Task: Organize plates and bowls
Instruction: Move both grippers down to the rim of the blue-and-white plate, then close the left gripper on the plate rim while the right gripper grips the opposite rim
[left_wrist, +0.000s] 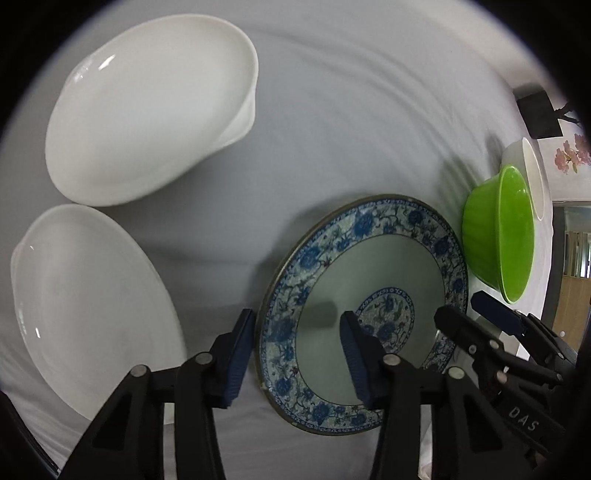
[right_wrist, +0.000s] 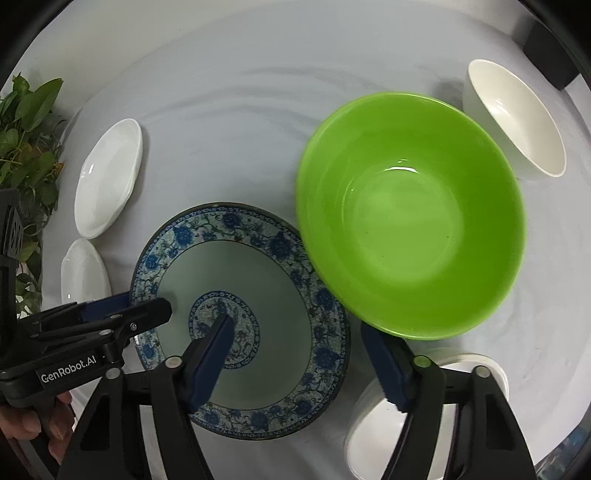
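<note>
— Reading the writing first: what could be made out?

— White letters "GenRobot.AI" ran along the body of the left gripper (right_wrist: 125, 306), seen from the right wrist; "DAS" showed on the black frame of the right gripper (left_wrist: 476, 310), seen from the left wrist.

— And the claws?

— Both stood wide open, holding nothing. The left one's blue-padded fingers (left_wrist: 240, 354) straddled the near rim of the round blue-and-white floral ceramic plate (left_wrist: 369, 273), one pad outside the rim, the other over the plate's well. The right one had one finger above the plate's centre medallion and the other beside the plate, over a white round bowl (right_wrist: 373, 435).

— Where were the other dishes?

— All lay on the white tablecloth (right_wrist: 240, 110). A glossy green plastic bowl (right_wrist: 410, 218) sat just beside the plate, overlapping its edge in view. A white ceramic bowl (right_wrist: 517, 118) lay beyond it. Two shallow white oval dishes (left_wrist: 147, 110) (left_wrist: 88, 306) were left of the plate, near a leafy green plant (right_wrist: 26, 147).
</note>
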